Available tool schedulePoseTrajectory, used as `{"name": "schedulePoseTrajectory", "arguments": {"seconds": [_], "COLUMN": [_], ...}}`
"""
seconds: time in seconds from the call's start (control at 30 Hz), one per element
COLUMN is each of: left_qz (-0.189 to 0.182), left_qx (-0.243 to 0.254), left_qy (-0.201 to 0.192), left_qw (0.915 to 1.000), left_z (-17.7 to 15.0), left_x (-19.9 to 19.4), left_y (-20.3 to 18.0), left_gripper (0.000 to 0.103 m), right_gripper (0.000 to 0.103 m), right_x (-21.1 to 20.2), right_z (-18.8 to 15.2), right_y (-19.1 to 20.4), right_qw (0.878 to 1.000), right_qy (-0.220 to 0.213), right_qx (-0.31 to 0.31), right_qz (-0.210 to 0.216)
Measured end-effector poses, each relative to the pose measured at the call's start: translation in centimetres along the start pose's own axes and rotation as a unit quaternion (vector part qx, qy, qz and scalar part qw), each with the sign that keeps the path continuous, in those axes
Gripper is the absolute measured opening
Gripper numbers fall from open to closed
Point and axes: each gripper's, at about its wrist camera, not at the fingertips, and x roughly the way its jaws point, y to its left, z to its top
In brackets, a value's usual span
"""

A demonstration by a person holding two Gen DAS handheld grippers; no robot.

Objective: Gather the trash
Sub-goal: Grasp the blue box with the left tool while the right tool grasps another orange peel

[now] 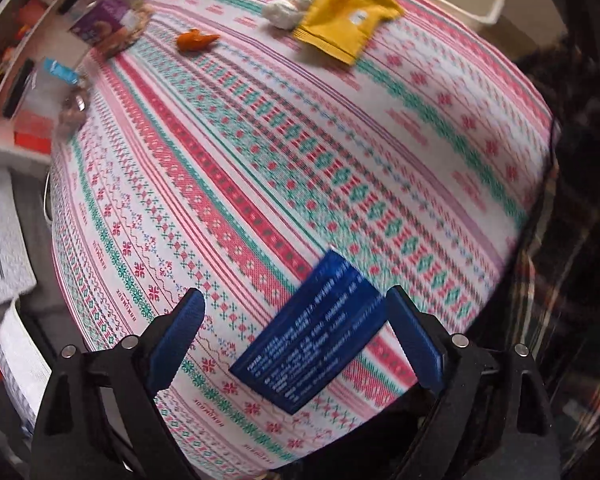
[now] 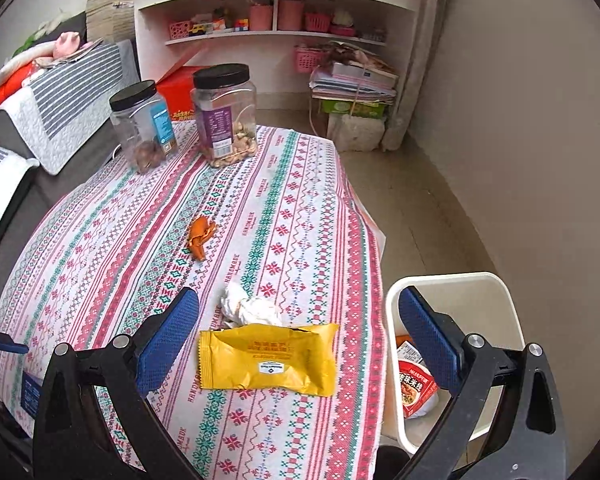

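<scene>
- Left gripper (image 1: 296, 316): jaws wide, blue packet (image 1: 308, 334) lying between them on the counter (image 1: 260, 160).
- Right gripper (image 2: 300, 330): jaws wide, yellow wrapper (image 2: 266, 360) between them, white bin (image 2: 452, 292) beside that wrapper.

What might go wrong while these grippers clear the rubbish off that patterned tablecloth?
The yellow wrapper lies flat on the tablecloth, so the right gripper could pinch cloth along with it and perhaps disturb the two jars. The blue packet sits close to the table edge between the left gripper's open jaws and might slide off. The crumpled tissue touches the wrapper and could be dragged.
</scene>
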Motion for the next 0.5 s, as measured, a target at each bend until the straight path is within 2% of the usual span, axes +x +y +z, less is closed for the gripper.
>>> {"name": "schedulePoseTrajectory", "arguments": {"seconds": [0.1, 0.2, 0.27, 0.37, 0.43, 0.5], "left_qz": [0.0, 0.006, 0.013, 0.008, 0.004, -0.032], "left_qx": [0.073, 0.117, 0.126, 0.112, 0.098, 0.044], "left_qy": [0.027, 0.046, 0.05, 0.045, 0.033, 0.011], "left_qw": [0.9969, 0.992, 0.9907, 0.9926, 0.9946, 0.9985], "left_z": [-0.8, -0.8, -0.4, -0.2, -0.5, -0.7], "left_x": [0.7, 1.9, 3.0, 4.6, 5.3, 5.0], "left_y": [-1.6, -2.2, -1.9, -1.7, -1.7, -0.7], "left_gripper": [0.091, 0.091, 0.091, 0.091, 0.075, 0.058], "right_gripper": [0.096, 0.096, 0.096, 0.096, 0.096, 0.096], "right_x": [1.1, 2.3, 3.2, 4.6, 5.5, 6.5], "right_z": [0.0, 0.0, -0.1, -0.1, 0.1, 0.4], "right_y": [1.2, 1.8, 2.0, 2.1, 2.2, 2.3], "right_qw": [1.0, 0.999, 0.999, 0.997, 0.997, 0.996], "right_qy": [0.011, 0.031, 0.047, 0.067, 0.075, 0.084], "right_qx": [-0.012, -0.019, -0.021, -0.028, -0.035, -0.037], "right_qz": [-0.003, -0.003, -0.002, -0.001, -0.005, 0.001]}}
